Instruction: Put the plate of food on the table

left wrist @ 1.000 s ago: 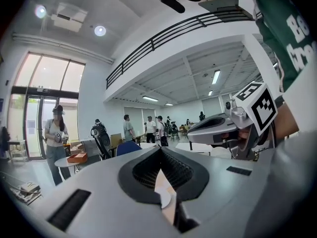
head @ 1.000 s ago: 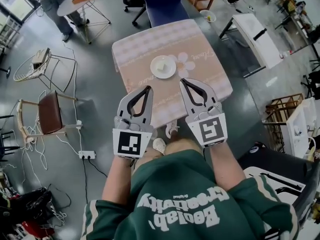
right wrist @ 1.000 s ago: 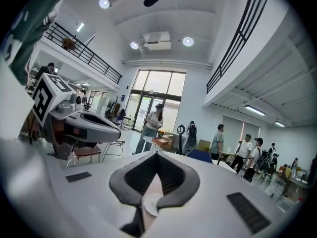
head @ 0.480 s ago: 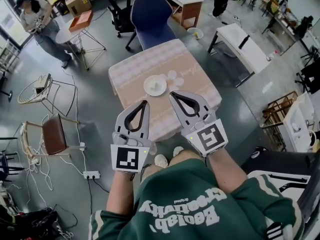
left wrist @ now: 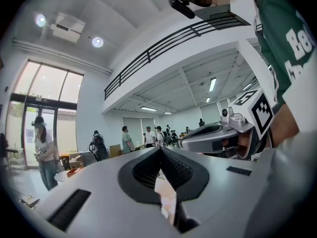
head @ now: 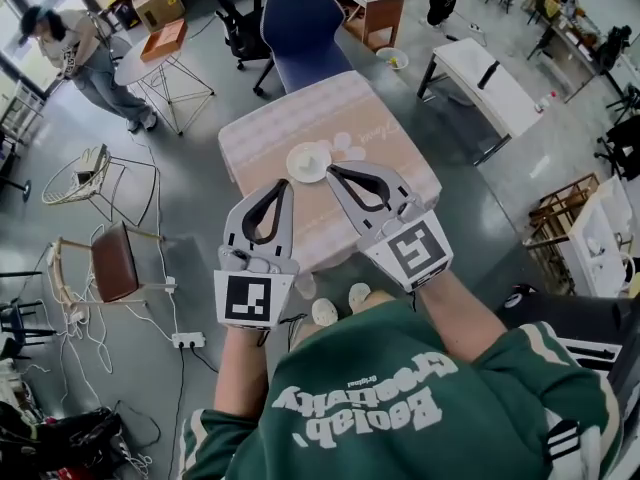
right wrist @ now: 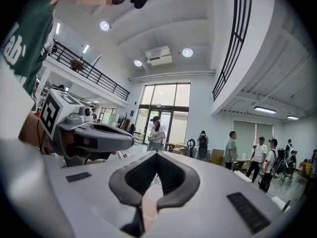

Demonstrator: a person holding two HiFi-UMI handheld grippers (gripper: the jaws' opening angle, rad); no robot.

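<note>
A white plate of food [head: 308, 161] sits near the middle of a small table with a pink patterned cloth [head: 380, 138], seen from above in the head view. Both grippers hang in the air in front of the person's chest, above the table's near edge and short of the plate. My left gripper [head: 285, 184] is shut with nothing in it. My right gripper [head: 333, 171] is shut and empty too, its tip close to the plate's right rim in the picture. Each gripper view looks out level across the hall, with the left gripper's tips [left wrist: 159, 149] and the right gripper's tips [right wrist: 157, 154] pressed together.
A blue chair [head: 303, 26] stands behind the table. A person [head: 78, 50] stands far left beside a round side table with an orange tray [head: 165, 41]. White tables [head: 492, 80] are at right. A wooden chair [head: 112, 261], cables and a power strip [head: 187, 340] lie left.
Both shut grippers have drifted slightly up and left in the picture, toward the plate. The head camera has shifted, and the person at far left has walked. The plate has stayed on the table.
</note>
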